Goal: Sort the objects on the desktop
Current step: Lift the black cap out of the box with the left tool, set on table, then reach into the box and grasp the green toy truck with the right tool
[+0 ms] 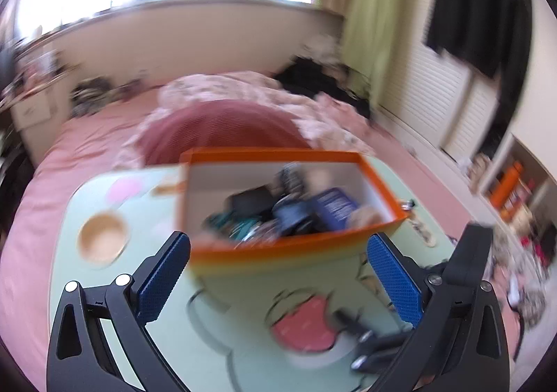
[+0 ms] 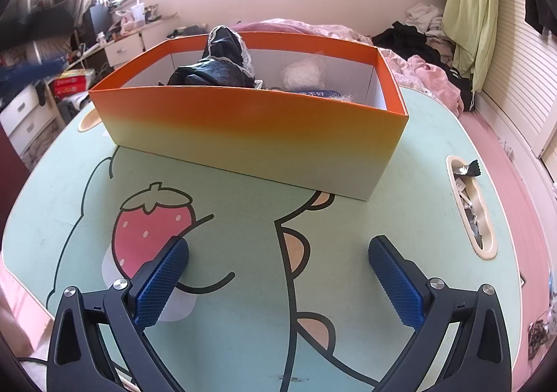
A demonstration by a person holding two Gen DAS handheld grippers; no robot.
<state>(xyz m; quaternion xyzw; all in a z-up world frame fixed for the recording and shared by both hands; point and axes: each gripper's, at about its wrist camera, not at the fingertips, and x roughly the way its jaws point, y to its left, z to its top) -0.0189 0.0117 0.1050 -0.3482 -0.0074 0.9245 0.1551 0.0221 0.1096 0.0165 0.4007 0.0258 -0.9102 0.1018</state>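
Note:
An orange box (image 1: 278,253) (image 2: 250,134) stands on a pale green lap table (image 2: 243,322) with a cartoon print. Several items lie inside it: a black bag with lace trim (image 2: 216,61), a white crumpled bag (image 2: 304,73), a blue packet (image 1: 334,207) and dark things too blurred to name. My left gripper (image 1: 278,273) hovers just before the box's near wall, open, with nothing between its fingers. My right gripper (image 2: 278,273) hangs open over the bare table in front of the box. The other gripper's black frame (image 1: 369,340) shows low in the blurred left wrist view.
A beige cup holder (image 1: 102,240) is set into the table's left side. A slot tray (image 2: 471,207) on the right holds small wrappers. The table stands on a pink bed (image 1: 87,134) with rumpled bedding and clothes (image 2: 428,72) behind. White louvred doors (image 2: 515,79) line the right.

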